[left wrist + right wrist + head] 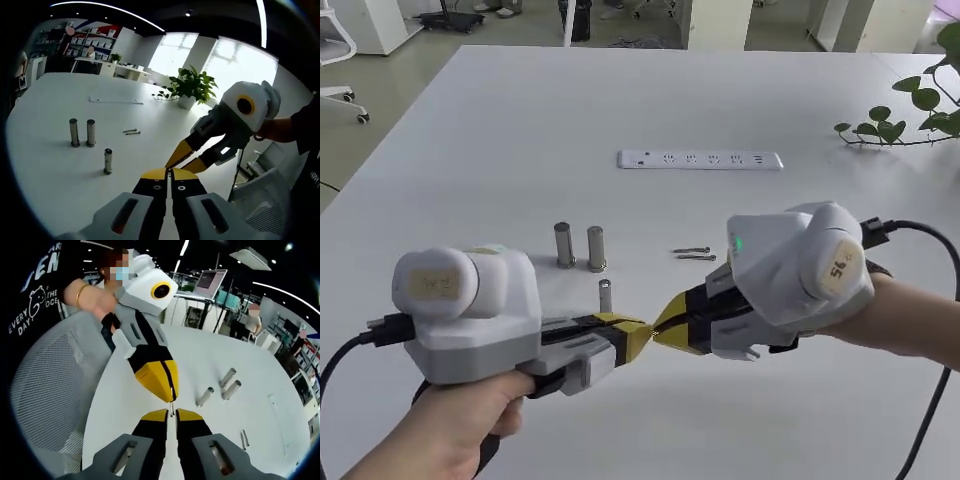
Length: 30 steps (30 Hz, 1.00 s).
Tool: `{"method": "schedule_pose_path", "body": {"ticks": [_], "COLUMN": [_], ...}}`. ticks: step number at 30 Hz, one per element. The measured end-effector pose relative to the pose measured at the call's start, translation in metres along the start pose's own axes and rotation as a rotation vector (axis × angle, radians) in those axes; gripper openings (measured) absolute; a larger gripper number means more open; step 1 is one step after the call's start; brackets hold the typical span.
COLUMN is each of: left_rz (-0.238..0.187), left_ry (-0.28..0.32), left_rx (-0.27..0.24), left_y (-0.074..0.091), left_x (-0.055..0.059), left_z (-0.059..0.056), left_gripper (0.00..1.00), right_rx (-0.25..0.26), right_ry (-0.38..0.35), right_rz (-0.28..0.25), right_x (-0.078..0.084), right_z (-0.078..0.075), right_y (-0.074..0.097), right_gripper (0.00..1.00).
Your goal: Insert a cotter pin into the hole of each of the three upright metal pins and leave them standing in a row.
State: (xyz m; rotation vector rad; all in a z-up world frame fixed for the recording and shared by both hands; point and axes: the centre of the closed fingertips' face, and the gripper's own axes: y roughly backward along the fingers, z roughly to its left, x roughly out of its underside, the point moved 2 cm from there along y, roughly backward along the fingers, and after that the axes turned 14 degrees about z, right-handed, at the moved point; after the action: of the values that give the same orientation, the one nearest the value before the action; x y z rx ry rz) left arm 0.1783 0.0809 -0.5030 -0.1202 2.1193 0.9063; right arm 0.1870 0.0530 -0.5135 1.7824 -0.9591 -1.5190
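Note:
Three upright metal pins stand on the white table: two side by side (564,245) (596,249) and a shorter one (605,296) in front of them. My left gripper (638,335) and right gripper (658,330) meet tip to tip just in front of the short pin (108,161). A thin cotter pin (171,407) sticks out of the left gripper's shut jaws and runs into the right gripper's (171,415) closed jaws. Two more cotter pins (692,253) lie flat to the right of the pair.
A white power strip (700,160) lies further back on the table (470,150). Plant branches (905,115) reach in at the right edge. A mesh office chair (50,390) stands beside the table's near edge.

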Motion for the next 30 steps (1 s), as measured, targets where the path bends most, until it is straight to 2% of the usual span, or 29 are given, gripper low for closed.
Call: {"method": "schedule_pose_path", "body": {"ticks": [4, 8, 9, 11, 15, 23, 24, 30], "left_rz": [0.006, 0.017, 0.027, 0.013, 0.012, 0.008, 0.002, -0.011], "left_ry": [-0.039, -0.067, -0.082, -0.117, -0.155, -0.187, -0.193, -0.206], "left_rx": [-0.013, -0.013, -0.007, 0.018, 0.031, 0.075, 0.084, 0.144], "left_y": [0.002, 0.003, 0.003, 0.006, 0.009, 0.012, 0.012, 0.013], "left_x": [0.0, 0.004, 0.006, 0.004, 0.003, 0.004, 0.004, 0.003], "left_z": [0.001, 0.001, 0.001, -0.004, -0.006, -0.009, -0.01, -0.02], "left_gripper": [0.0, 0.0, 0.0, 0.0, 0.0, 0.0, 0.0, 0.0], "right_rx": [-0.04, -0.087, -0.109, -0.151, -0.23, -0.305, -0.329, -0.364], "right_ry": [-0.079, -0.189, -0.213, -0.263, -0.331, -0.391, -0.401, -0.406], "right_rz": [-0.04, -0.081, -0.092, -0.121, -0.154, -0.186, -0.196, -0.218], "right_x": [0.0, 0.002, 0.003, 0.003, 0.005, 0.009, 0.008, 0.004], "right_z": [0.001, 0.0, 0.0, 0.001, 0.007, 0.013, 0.016, 0.023], "right_y": [0.002, 0.004, 0.005, 0.006, 0.011, 0.016, 0.018, 0.02], "right_gripper": [0.03, 0.07, 0.08, 0.08, 0.09, 0.08, 0.08, 0.08]}}
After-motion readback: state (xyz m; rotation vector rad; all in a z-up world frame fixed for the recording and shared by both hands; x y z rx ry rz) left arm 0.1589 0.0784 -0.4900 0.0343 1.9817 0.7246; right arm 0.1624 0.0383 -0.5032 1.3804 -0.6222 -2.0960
